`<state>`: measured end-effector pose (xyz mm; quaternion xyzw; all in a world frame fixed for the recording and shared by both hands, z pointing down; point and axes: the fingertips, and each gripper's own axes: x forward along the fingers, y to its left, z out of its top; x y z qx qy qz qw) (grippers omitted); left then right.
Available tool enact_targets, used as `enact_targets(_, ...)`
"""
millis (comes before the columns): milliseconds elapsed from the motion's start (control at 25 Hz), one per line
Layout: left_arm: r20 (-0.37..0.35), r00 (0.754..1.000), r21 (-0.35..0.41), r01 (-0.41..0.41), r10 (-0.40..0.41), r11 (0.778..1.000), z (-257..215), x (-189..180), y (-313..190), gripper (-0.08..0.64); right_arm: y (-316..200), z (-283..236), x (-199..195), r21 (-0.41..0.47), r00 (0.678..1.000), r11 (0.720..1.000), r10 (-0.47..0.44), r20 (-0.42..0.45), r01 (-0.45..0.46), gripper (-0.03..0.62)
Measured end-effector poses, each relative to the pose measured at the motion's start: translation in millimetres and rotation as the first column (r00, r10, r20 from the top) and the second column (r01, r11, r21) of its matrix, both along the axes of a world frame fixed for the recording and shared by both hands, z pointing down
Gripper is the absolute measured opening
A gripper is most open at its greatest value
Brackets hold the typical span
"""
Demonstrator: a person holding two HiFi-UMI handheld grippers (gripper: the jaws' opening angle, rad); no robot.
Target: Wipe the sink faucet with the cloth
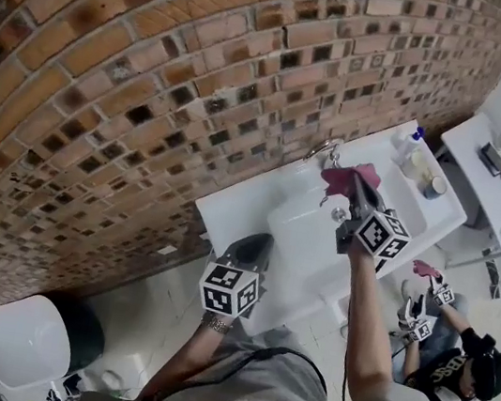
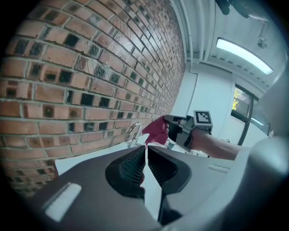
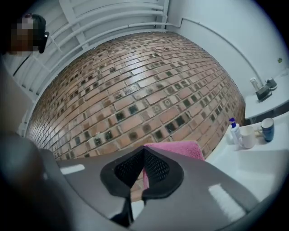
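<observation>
A chrome faucet [image 1: 322, 149] stands at the back of the white sink [image 1: 299, 222], against the brick wall. My right gripper [image 1: 357, 180] is shut on a pink cloth [image 1: 343, 176] and holds it just in front of the faucet; whether cloth and faucet touch I cannot tell. In the right gripper view the cloth [image 3: 180, 149] sticks out past the shut jaws [image 3: 143, 152]. My left gripper [image 1: 257, 242] hangs shut and empty over the sink's near-left rim. Its own view shows the faucet [image 2: 133, 132], the cloth [image 2: 156, 131] and the right gripper [image 2: 168, 122] ahead of its jaws [image 2: 146, 147].
A soap bottle [image 1: 413, 142] and cups [image 1: 434, 186] stand on the counter's right end; the right gripper view shows them too, bottle [image 3: 234, 131] and cups [image 3: 247, 136]. Another person [image 1: 452, 362] crouches at lower right. A white bin [image 1: 23, 338] stands at lower left.
</observation>
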<state>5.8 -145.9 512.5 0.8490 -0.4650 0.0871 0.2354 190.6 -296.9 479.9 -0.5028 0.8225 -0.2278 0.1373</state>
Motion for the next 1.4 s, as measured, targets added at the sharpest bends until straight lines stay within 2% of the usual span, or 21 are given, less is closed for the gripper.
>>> enact_targets(80,-0.001,1.000,0.007,-0.006,0.006,1.000,0,1,-21,0.034,-29,-17,-6,0.023,1.000,0.999,-0.023,0.011,0.022,0.000)
enact_targets(200,-0.004,1.000,0.010,-0.017,0.017,1.000,0,-4,-46,0.034,-55,-19,-36,0.022,0.998,0.997,-0.070,-0.003,0.070,0.000)
enact_targets(320,-0.013,1.000,0.029,-0.021,0.022,0.999,-8,-10,-69,0.034,-83,12,-63,-0.053,0.995,0.994,-0.094,-0.028,0.093,0.000)
enact_targets(480,-0.017,1.000,0.055,-0.008,0.009,0.998,-19,-24,-98,0.034,-122,54,-67,-0.156,0.994,0.987,-0.054,-0.097,0.038,0.000)
enact_targets(600,-0.022,1.000,0.043,0.007,-0.006,0.999,-16,-34,-111,0.034,-142,74,-53,-0.194,0.983,0.981,-0.015,-0.183,-0.021,0.000)
enact_targets(800,-0.034,0.999,0.013,0.024,-0.024,1.000,-3,-41,-125,0.034,-174,79,-26,-0.172,0.960,0.982,0.022,-0.277,-0.072,0.000)
enact_targets(920,-0.033,0.999,-0.007,0.017,-0.017,1.000,5,-38,-125,0.034,-188,90,2,-0.205,0.959,0.969,0.076,-0.271,-0.135,0.000)
enact_targets(1080,-0.034,0.999,-0.015,0.006,-0.006,1.000,9,-33,-124,0.034,-188,132,46,-0.306,0.949,0.928,0.122,-0.292,-0.213,0.000)
enact_targets(1160,-0.035,0.999,-0.015,0.007,-0.007,1.000,9,-34,-125,0.034,-178,146,64,-0.330,0.954,0.915,0.148,-0.262,-0.233,0.000)
enact_targets(1320,-0.043,0.999,-0.018,0.020,-0.021,1.000,11,-37,-129,0.034,-157,129,86,-0.245,0.949,0.929,0.227,-0.221,-0.279,0.000)
enact_targets(1400,-0.047,0.999,-0.020,0.024,-0.025,1.000,13,-36,-130,0.034,-155,117,84,-0.202,0.953,0.943,0.222,-0.209,-0.264,0.000)
